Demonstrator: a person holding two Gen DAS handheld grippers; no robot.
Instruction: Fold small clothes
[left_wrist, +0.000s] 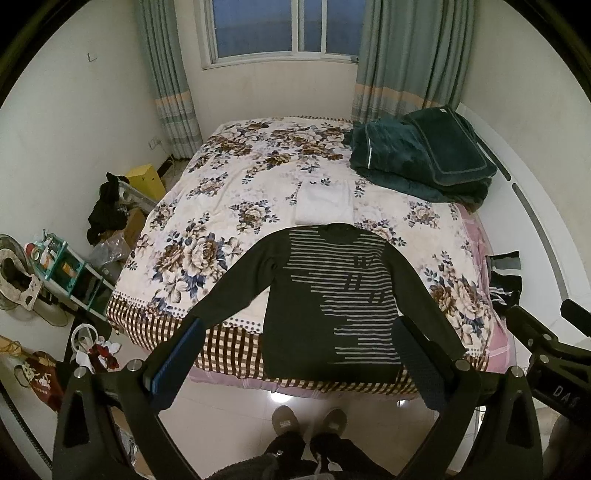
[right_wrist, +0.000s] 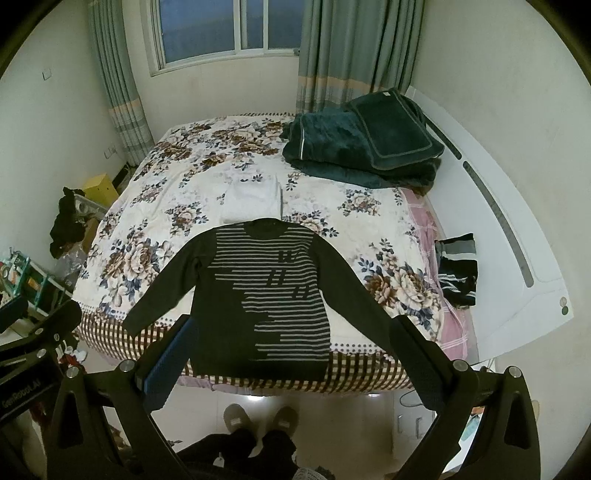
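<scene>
A dark sweater (left_wrist: 325, 295) with thin pale stripes across its chest lies flat, front up, on the near edge of the bed (left_wrist: 258, 192). Its collar points toward the window (left_wrist: 288, 26) and its hem hangs just over the near edge. Both sleeves spread out and down toward the near corners, the one on the left reaching the checked border of the flowered bedspread (right_wrist: 207, 177).

The left gripper (left_wrist: 301, 363) hangs above the floor in front of the bed, its jaws wide apart and holding nothing; the sweater's lower half shows between them. The right gripper (right_wrist: 291, 360) is held the same way, jaws wide apart and empty, apart from the cloth.

Just beyond the sweater's collar, toward the middle of the bed, lies a folded white cloth (left_wrist: 325, 203). At the far right corner sits a pile of dark green bedding (left_wrist: 417, 155) with a cushion on top. Along the right edge of the bed, on pink sheet, lies a small heap of black and white striped clothes (right_wrist: 456, 269). Green curtains (right_wrist: 347, 48) hang on both sides of the window.

On the floor to the left of the bed stand a yellow box (left_wrist: 146, 181) and a teal rack (left_wrist: 70, 273). The person's two slippers (left_wrist: 308, 421) show on the pale floor tiles below the near edge.
</scene>
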